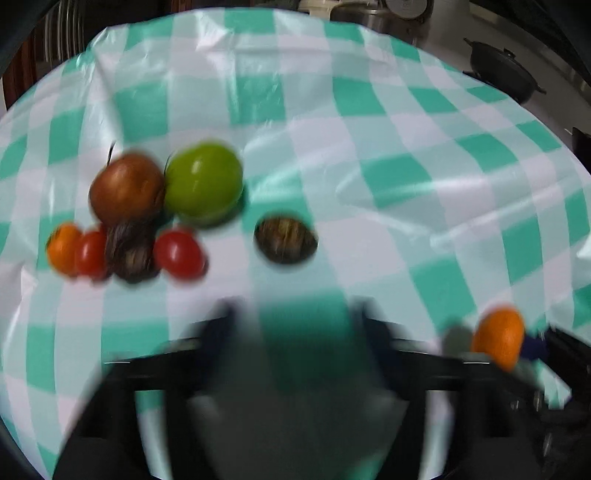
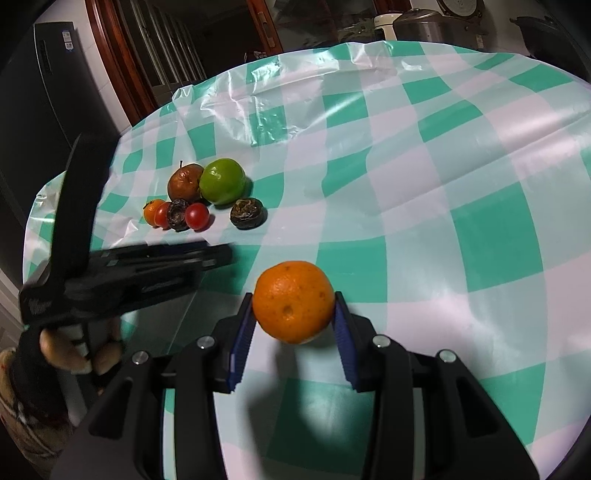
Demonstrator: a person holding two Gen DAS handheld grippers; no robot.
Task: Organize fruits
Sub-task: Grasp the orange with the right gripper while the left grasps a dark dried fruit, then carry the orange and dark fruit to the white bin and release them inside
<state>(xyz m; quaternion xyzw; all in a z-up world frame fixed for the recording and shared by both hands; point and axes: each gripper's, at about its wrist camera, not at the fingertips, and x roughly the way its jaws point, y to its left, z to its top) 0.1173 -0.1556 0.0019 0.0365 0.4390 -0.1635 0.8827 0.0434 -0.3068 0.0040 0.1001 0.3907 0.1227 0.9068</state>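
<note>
My right gripper (image 2: 294, 314) is shut on an orange (image 2: 293, 301) and holds it above the checked tablecloth (image 2: 443, 184); the orange also shows in the left wrist view (image 1: 499, 338). A cluster of fruit lies at the left: a brown-red apple (image 2: 184, 181), a green apple (image 2: 222, 181), a small orange fruit (image 2: 151, 211), two red tomatoes (image 2: 197, 216) and a dark dried fruit (image 2: 177, 215). Another dark dried fruit (image 2: 247, 213) lies apart, to the right of the cluster. My left gripper (image 1: 295, 314) is open and empty, just short of that lone dark fruit (image 1: 286, 240); this view is blurred.
The round table's far edge is near pots and an appliance (image 2: 424, 26). A black pot (image 1: 502, 70) stands beyond the table at the right. A dark fridge (image 2: 55, 81) and wooden door frames stand at the left.
</note>
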